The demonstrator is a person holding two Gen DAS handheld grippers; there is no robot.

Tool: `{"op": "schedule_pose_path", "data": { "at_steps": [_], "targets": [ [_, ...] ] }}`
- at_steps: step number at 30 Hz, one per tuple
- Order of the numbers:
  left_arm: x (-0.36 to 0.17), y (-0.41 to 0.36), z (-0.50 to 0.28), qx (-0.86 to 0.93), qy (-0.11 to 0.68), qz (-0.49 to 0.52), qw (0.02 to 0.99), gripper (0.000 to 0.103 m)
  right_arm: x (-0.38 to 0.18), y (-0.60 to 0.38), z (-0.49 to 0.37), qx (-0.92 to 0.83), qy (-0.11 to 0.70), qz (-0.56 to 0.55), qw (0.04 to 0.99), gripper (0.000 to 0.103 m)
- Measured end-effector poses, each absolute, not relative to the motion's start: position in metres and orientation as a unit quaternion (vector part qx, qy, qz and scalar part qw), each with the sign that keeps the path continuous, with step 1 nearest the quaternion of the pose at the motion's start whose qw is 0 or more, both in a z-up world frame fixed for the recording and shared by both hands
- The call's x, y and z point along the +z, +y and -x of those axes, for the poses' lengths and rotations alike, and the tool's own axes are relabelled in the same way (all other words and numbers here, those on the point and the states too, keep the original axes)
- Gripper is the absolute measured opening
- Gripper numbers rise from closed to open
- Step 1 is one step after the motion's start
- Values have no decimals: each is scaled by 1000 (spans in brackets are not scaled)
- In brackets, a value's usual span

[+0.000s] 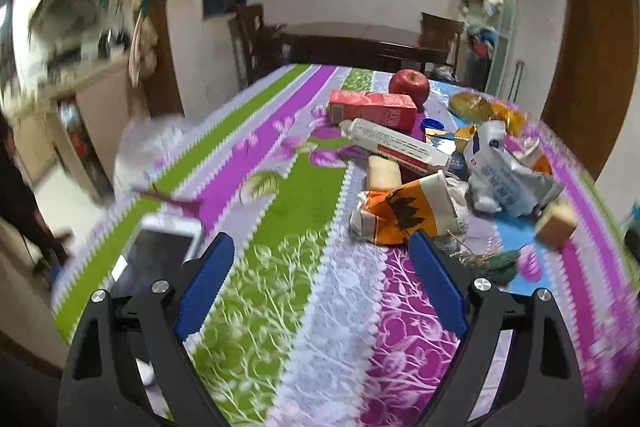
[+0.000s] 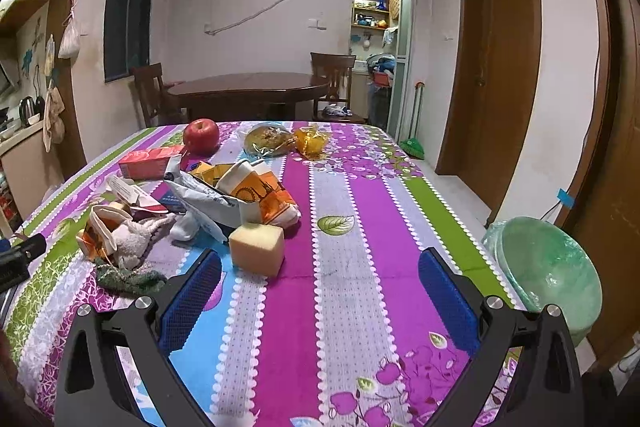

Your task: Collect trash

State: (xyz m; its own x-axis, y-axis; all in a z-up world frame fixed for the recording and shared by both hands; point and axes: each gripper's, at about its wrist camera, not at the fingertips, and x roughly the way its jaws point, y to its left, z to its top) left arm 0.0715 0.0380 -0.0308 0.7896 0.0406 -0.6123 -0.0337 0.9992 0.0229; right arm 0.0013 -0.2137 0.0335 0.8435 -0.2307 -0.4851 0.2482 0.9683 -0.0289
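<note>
Tongs on both sides hover spread and empty: left gripper [image 1: 320,247], right gripper [image 2: 320,263]. Ahead, litter waits uncollected; crumpled paper cup [image 1: 408,213] lies nearest, calling for the left to close in, bin [image 2: 548,275] beside the table's right edge

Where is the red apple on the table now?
The red apple sits at the table's far edge, just behind the red carton, left of the wrapped bread in the right wrist view.

Left wrist view was smeared on the left, so the shelves [image 1: 72,39] were mush. The phone [image 1: 160,255] sat half hidden behind the left claw [image 1: 320,247]. Print on the white box [image 1: 396,143] was too small to read. In the right wrist view the bin [image 2: 548,275] got clipped by the right claw [image 2: 320,267].
</note>
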Motion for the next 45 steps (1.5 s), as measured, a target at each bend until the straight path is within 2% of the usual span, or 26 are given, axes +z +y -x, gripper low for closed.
{"op": "schedule_pose_path", "data": {
  "at_steps": [3,12,21,24,25,26,29,34,36,37,41,45],
  "targets": [
    [-28,29,-73,7,325,-31,945,95,33,-214,-7,-121,250,-10,961,98],
    [-30,27,-81,4,328,-35,944,95,30,-208,-26,-89,260,5,962,98],
    [-23,31,-76,-30,309,-91,946,92,34,-172,-65,200,327,14,924,97],
    [-17,41,-78,-43,315,-85,944,92,32,-145,-79,270,348,79,894,81],
    [-15,44,-80,-44,317,-82,944,92,29,-132,-85,295,359,111,878,68],
    [-14,48,-82,-45,318,-79,944,92,27,-125,-89,310,366,128,868,60],
    [-12,57,-89,-43,323,-78,942,92,13,-105,-103,346,394,175,833,49],
    [-14,67,-98,-50,339,-80,936,92,-13,-78,-118,359,418,247,797,40],
    [-16,66,-101,-52,342,-90,934,92,-17,-83,-122,357,420,257,794,31],
    [-17,64,-103,-59,346,-96,931,92,-18,-85,-124,356,420,255,795,23],
    [-22,49,-117,-120,371,-143,910,92,-12,-106,-122,344,430,198,811,17],
    [-24,25,-130,-187,381,-211,881,92,1,-142,-97,319,417,111,844,16]
  ]
}}
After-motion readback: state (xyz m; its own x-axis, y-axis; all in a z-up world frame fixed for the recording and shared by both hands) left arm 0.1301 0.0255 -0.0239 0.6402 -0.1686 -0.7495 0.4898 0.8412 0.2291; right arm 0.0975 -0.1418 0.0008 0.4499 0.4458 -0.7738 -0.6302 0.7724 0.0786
